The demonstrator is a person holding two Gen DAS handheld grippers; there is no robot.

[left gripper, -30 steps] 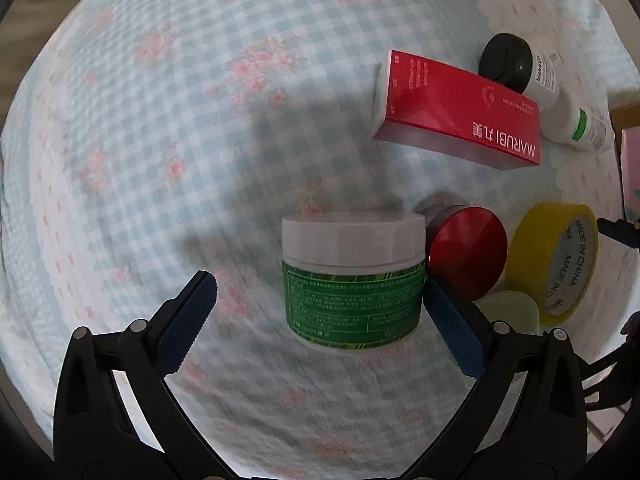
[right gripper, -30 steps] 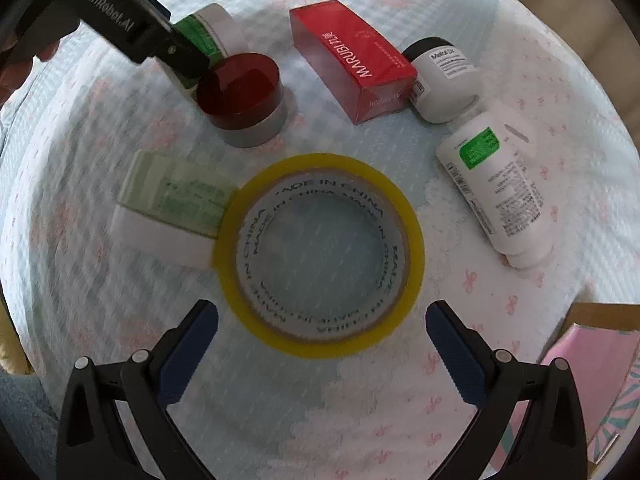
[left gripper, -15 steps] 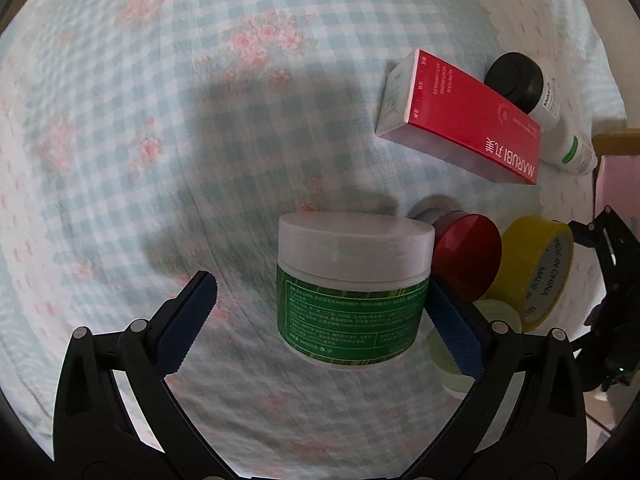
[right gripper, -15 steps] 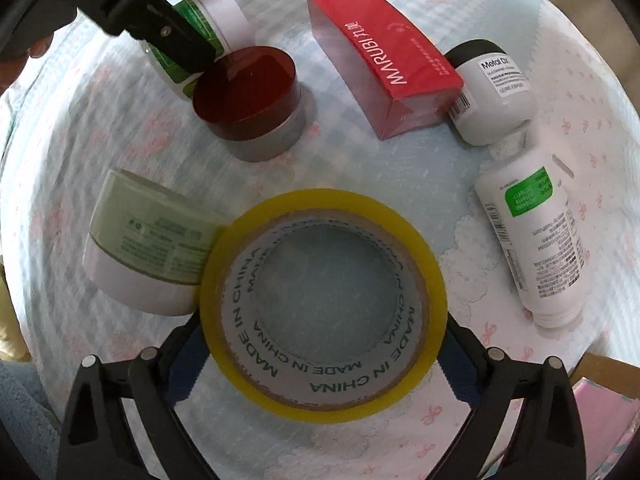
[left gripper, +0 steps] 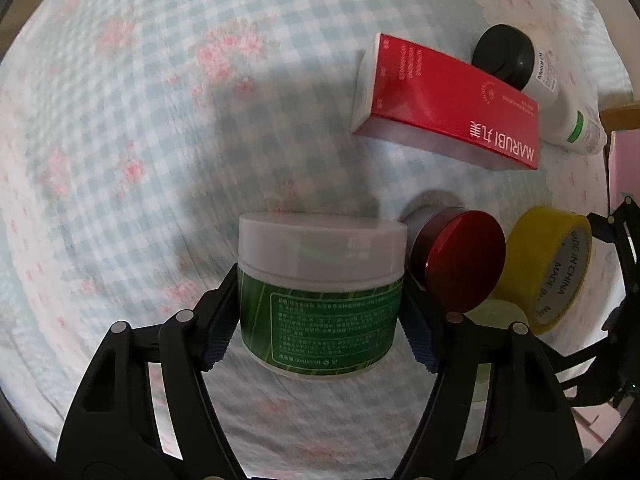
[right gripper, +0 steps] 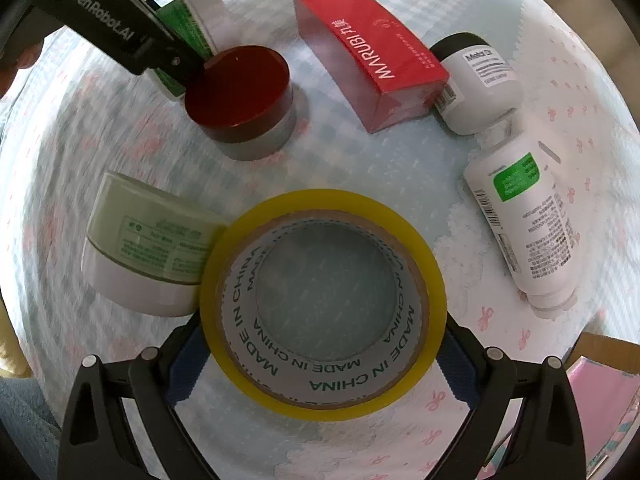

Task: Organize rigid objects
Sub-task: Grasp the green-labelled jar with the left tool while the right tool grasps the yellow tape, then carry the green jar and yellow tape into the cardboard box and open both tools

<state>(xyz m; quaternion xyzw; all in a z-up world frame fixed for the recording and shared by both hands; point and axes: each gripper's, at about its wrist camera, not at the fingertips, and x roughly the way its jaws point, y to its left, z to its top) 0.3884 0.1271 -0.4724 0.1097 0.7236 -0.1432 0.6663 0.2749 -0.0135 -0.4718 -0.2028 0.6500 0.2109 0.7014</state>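
Green-labelled jar [left gripper: 320, 304], white lid; red box [left gripper: 448, 104]; yellow tape [right gripper: 322, 304]; cloth [left gripper: 160, 120] blue-white gingham (pink flowers).

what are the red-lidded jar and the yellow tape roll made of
Red-lidded jar: the lid looks like glossy metal or lacquered plastic, with a bright highlight along its rim; the body looks frosted grey, glass or plastic. Yellow tape roll: shiny plastic film wound on a printed cardboard core.

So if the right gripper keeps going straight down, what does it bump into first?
Probably the checked cloth: the right gripper already has the yellow tape roll between its fingers, though how far down is unclear.
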